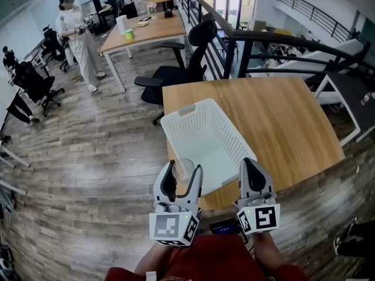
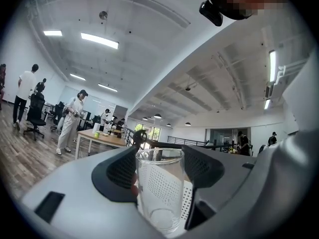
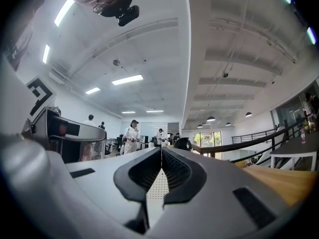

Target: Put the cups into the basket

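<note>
around: white perforated basket (image 1: 217, 127) on wooden bench (image 1: 281, 122), just ahead of both claws; office chair (image 1: 181, 69) beyond | left claw (image 1: 183, 170): grasping clear glass cup (image 2: 159, 193), upright, empty | right claw (image 1: 250, 163): clenched, empty

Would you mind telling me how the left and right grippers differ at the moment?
The left gripper has its jaws apart; the right gripper has them together. The left gripper holds a glass cup; the right gripper holds nothing. Both point toward the white basket.

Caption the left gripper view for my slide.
Clear glass cup clamped between the left gripper's black jaws, with the white perforated plastic basket visible behind it.
</note>
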`<state>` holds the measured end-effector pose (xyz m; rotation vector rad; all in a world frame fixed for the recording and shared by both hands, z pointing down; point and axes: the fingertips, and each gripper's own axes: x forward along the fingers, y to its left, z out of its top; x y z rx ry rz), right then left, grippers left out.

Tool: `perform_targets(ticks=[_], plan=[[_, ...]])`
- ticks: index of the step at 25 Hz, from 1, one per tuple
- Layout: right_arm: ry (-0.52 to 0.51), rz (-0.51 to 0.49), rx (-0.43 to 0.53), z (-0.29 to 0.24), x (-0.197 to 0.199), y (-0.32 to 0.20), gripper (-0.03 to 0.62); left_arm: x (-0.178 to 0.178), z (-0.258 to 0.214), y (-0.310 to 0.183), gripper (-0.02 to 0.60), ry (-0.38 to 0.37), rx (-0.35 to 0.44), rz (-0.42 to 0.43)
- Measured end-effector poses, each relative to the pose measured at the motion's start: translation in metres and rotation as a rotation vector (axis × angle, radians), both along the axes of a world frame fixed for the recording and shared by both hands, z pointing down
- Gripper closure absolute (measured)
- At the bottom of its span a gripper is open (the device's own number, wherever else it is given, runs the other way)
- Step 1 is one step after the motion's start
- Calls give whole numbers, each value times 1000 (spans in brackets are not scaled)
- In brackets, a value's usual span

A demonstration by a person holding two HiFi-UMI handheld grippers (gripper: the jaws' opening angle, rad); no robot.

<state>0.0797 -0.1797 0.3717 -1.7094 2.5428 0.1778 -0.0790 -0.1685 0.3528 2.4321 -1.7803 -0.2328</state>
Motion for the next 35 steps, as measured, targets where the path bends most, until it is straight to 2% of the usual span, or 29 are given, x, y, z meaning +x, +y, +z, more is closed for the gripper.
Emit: perform_targets(ticks=[13,24,29,35], plan=[[28,61,-11,-2,-32,-44,582,-27,-2,-56,291,40,-3,73],[32,153,-13,-9,-29,-62,582,-20,-7,-89,291,54,-10,175],[27,149,-18,-6,-28,-67,582,-17,-2,-97,291,63,-24,178],[20,100,-22,-6,-22,-81,582,-8,-1,-109,291,43,-35,140]])
